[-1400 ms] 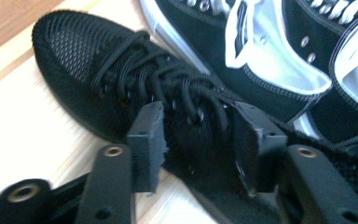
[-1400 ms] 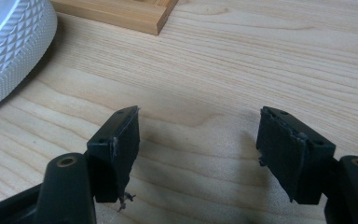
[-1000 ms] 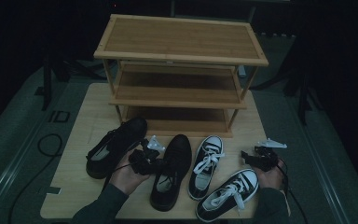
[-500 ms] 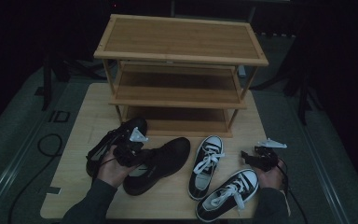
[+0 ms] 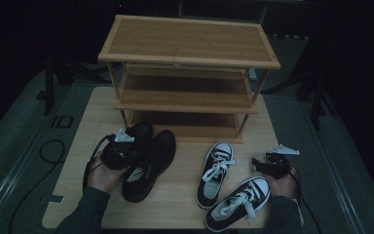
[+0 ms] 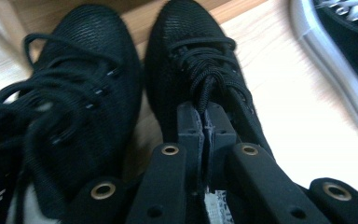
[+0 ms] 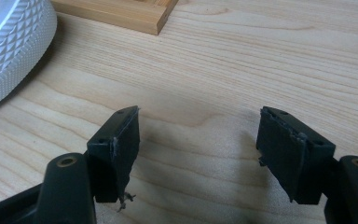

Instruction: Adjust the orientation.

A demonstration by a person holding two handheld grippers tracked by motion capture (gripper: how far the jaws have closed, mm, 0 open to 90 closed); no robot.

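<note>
Work in hand: the left gripper (image 5: 126, 152) brings one black lace-up shoe (image 5: 148, 163) alongside its mate (image 5: 135, 136) on the table (image 5: 180, 195), just in front of the wooden rack (image 5: 187, 73).
Left gripper state: jaws pinched together on the shoe's tongue or collar edge, as the left gripper view shows (image 6: 205, 135).
Right gripper state: jaws (image 7: 198, 144) spread apart over bare wood, nothing between them; it rests beside the two sneakers (image 5: 224, 185).
Held shoe location: toe pointing at the rack's lowest shelf, its side touching or nearly touching the other black shoe.
Risk 1: the grip is on thin, flexible material; a lift could let the shoe swing or slip free.
Risk 2: laces lie close to the pads; catching one could drag the shoe on release.
Risk 3: pushing forward could knock the toe against the rack's bottom rail.
</note>
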